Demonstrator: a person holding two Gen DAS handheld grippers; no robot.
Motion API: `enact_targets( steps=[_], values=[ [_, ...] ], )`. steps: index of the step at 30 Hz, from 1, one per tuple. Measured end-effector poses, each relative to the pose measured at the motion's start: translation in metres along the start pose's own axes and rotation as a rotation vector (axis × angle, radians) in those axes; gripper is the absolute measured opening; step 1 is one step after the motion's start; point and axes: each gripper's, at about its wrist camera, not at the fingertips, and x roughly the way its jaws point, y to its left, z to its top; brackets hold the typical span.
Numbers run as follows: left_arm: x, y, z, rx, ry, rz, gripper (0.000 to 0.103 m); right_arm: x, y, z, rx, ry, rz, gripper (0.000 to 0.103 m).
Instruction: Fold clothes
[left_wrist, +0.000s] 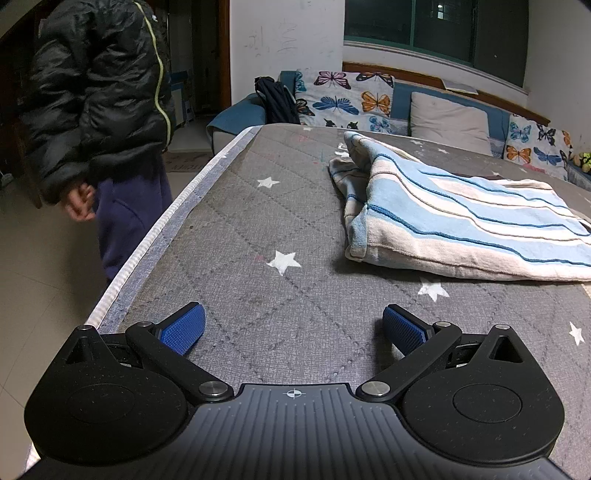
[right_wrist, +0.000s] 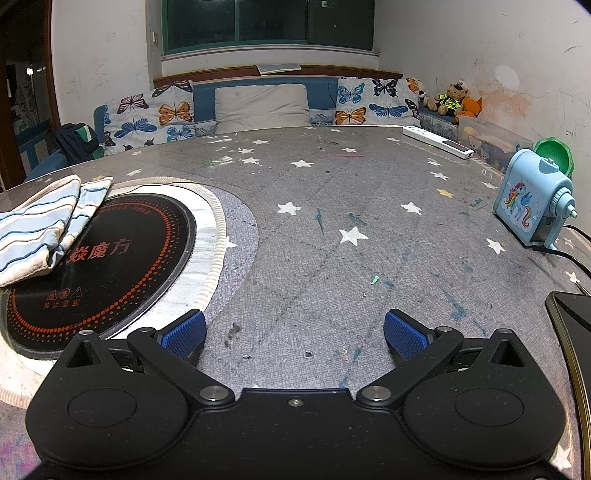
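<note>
Blue ribbed pads tip both tools: the left gripper (left_wrist: 293, 326) and right gripper (right_wrist: 294, 330) each hover low with fingers spread wide, gripping nothing. Beneath them runs the grey star-printed table cover (left_wrist: 258, 229). At two o'clock from the left gripper lies the folded striped garment (left_wrist: 461, 218), its right end cut off by the frame. From the right wrist it sits at ten o'clock, overlapping the black induction cooktop (right_wrist: 110, 266) and hiding part of its rim. Farther off, a standing person (left_wrist: 99, 110) is headless in frame.
</note>
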Motion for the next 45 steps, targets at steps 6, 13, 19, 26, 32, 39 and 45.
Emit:
enact_targets(
  steps=[6,13,19,26,32,39,45],
  values=[
    [-0.0002,0.0001,-0.0001,0.000,0.000,0.000,0.103,0.0002,0.0000,0.0000,0.000,0.000,0.000,0.103],
    [-0.0001,-0.0001,0.0001,0.001,0.000,0.001,0.103,0.0002,0.0001,0.0001,0.000,0.000,0.000,0.103],
    [0.0018,-0.0009,0.0009,0.001,0.000,0.000,0.103,0.0004,-0.0001,0.0001,-0.001,0.000,-0.001,0.103],
    [0.0031,-0.0017,0.0019,0.003,0.000,0.003,0.103,0.0006,0.0005,0.0001,-0.001,0.000,-0.001,0.103],
    [0.0023,-0.0018,0.0021,0.006,0.000,0.005,0.103,0.0007,0.0008,0.0001,-0.003,0.000,-0.003,0.103],
    [0.0006,-0.0007,0.0016,0.006,0.000,0.004,0.103,0.0014,0.0010,-0.0001,-0.006,0.000,-0.005,0.103],
    [0.0002,-0.0005,0.0013,0.006,0.001,0.005,0.103,0.0013,0.0016,-0.0001,-0.006,0.000,-0.004,0.103]
  ],
)
